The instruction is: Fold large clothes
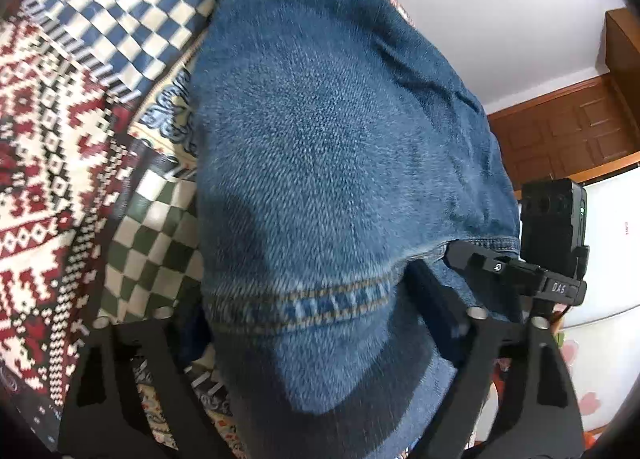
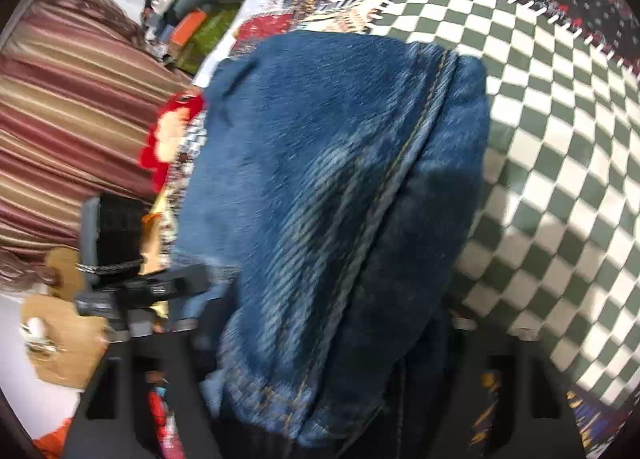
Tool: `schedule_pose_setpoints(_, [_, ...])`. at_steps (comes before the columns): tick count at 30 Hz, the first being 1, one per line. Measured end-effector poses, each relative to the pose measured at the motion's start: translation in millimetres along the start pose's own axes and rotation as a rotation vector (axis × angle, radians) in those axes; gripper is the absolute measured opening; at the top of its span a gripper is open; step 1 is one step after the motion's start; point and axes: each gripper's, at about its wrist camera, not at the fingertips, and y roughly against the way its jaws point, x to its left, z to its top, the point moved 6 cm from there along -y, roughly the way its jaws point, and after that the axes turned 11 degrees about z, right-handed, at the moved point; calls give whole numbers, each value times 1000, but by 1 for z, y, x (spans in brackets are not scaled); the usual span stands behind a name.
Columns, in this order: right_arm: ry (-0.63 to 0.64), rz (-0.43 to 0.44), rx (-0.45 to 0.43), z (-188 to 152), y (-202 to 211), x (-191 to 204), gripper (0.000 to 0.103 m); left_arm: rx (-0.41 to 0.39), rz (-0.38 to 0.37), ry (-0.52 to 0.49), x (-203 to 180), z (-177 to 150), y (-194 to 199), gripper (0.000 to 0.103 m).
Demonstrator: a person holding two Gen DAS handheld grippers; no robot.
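Denim, a big blue garment of heavy twill with tan double stitching (image 1: 332, 147), fills both wrist views and lies draped over a patchwork bedspread of checked and patterned panels (image 1: 52, 163).

Left wrist view, from the left edge: red-and-cream woven panel, then a blue-and-cream checked panel above and a green-and-white checked panel (image 1: 156, 239) below. The denim rises in a mound across the middle, its stitched hem running across low in the picture. My left gripper (image 1: 320, 323) has that hem bunched between its black fingers; the left finger is mostly buried under cloth, and I cannot tell whether the pads are pressing on it or just straddling it. Past the right finger sits the other gripper's black body with its camera block (image 1: 554, 219), close by. Behind it, white wall and brown wooden panelled door (image 1: 568, 131).

Right wrist view, from the left edge: a striped maroon-and-tan curtain (image 2: 72, 107), then the other gripper's black housing (image 2: 132, 279) low down. The denim hangs in the centre with a long seam running down it, blurred. My right gripper (image 2: 332, 363) has the fabric's lower edge between its fingers; clamped or loose, I cannot tell. Green-and-white checks fill the right side.
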Motion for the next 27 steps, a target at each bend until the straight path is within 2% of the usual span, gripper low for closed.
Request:
schedule_pose_setpoints(5, [23, 4, -2, -4, 4, 26, 45, -65, 61, -66, -13, -5, 29, 68])
schedule_pose_setpoints(9, [99, -8, -24, -3, 12, 61, 42, -138, 89, -114, -28, 1, 65, 66])
schedule_pose_setpoints(14, [144, 27, -72, 5, 25, 109, 42, -244, 117, -161, -36, 4, 120, 66])
schedule_pose_setpoints(21, [218, 58, -106, 7, 23, 170, 42, -342, 125, -156, -5, -5, 195, 66])
schedule_pose_setpoints(27, [211, 69, -57, -7, -15, 189, 42, -324, 167, -128, 36, -20, 206, 66])
